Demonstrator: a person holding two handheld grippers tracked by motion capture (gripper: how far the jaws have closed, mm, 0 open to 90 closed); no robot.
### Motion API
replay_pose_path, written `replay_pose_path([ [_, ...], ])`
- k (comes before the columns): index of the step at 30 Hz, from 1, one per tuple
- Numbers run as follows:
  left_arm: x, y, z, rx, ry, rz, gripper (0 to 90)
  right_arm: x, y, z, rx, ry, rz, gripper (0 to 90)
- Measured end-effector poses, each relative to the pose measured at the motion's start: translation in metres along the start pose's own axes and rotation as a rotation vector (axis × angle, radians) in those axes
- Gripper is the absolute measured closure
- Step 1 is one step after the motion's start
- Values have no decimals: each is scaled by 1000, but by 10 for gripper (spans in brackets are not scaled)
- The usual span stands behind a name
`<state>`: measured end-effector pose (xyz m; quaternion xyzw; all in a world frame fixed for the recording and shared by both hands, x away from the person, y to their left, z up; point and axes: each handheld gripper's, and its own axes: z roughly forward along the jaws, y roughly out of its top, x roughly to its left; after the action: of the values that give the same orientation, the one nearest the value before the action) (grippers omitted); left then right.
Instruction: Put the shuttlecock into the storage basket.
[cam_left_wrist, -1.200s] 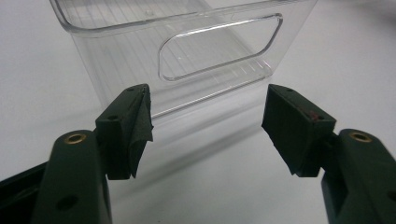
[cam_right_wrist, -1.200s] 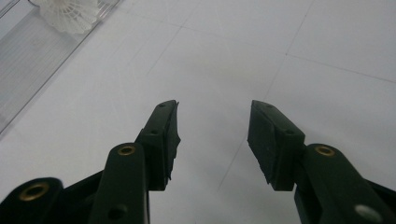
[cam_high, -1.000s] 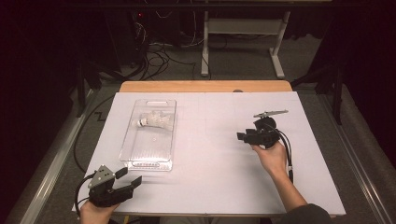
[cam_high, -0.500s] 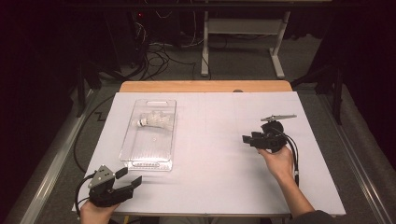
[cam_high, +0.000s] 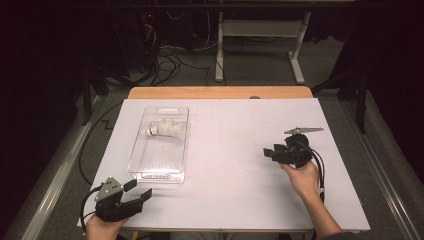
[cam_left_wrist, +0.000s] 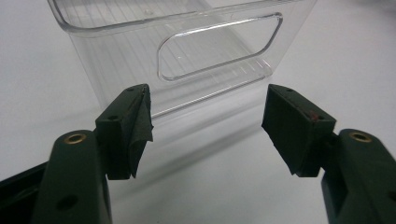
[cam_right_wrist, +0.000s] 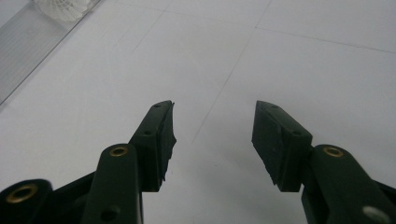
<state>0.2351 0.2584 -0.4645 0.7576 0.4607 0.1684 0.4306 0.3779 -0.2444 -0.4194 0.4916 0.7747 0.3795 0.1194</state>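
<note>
1. We have a clear bin (cam_high: 160, 145) on the left half of the white table (cam_high: 240, 200). Its handled end wall faces the left gripper (cam_high: 135, 196).
2. A shuttlecock (cam_high: 161, 129) lies inside the bin, toward the far end. Its white cork points left and it rests on its side. In the right gripper view a corner of the bin (cam_right_wrist: 28, 46) with the shuttlecock's skirt (cam_right_wrist: 63, 7) shows at the top left.
3. Our left gripper sits at the near left edge of the table, aimed at the bin's near wall (cam_left_wrist: 187, 60). Its jaws stand spread with nothing between them, just short of the bin and not touching it.
4. Our right gripper (cam_high: 272, 151) is held over the right half of the table, well apart from the bin, pointing left toward it. Its jaws are apart and empty, and have just been opening further, with only bare table seen between them.
5. We judge the step in hand to be the right gripper's approach toward the bin, jaws readied for a pick.
6. The next move calls for carrying the right gripper across to the bin, clearing its rim, then coming down on the shuttlecock. The skirt is light and crushable, so the cork end is likely the better hold.
7. The left gripper could steady the bin by its handle wall if it slides.
</note>
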Motion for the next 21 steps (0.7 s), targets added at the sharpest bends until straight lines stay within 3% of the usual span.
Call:
replay_pose_path([
  [21, 0, 0, 0, 1, 1, -3, 338, -8, -22, -12, -35, 5, 24, 485],
])
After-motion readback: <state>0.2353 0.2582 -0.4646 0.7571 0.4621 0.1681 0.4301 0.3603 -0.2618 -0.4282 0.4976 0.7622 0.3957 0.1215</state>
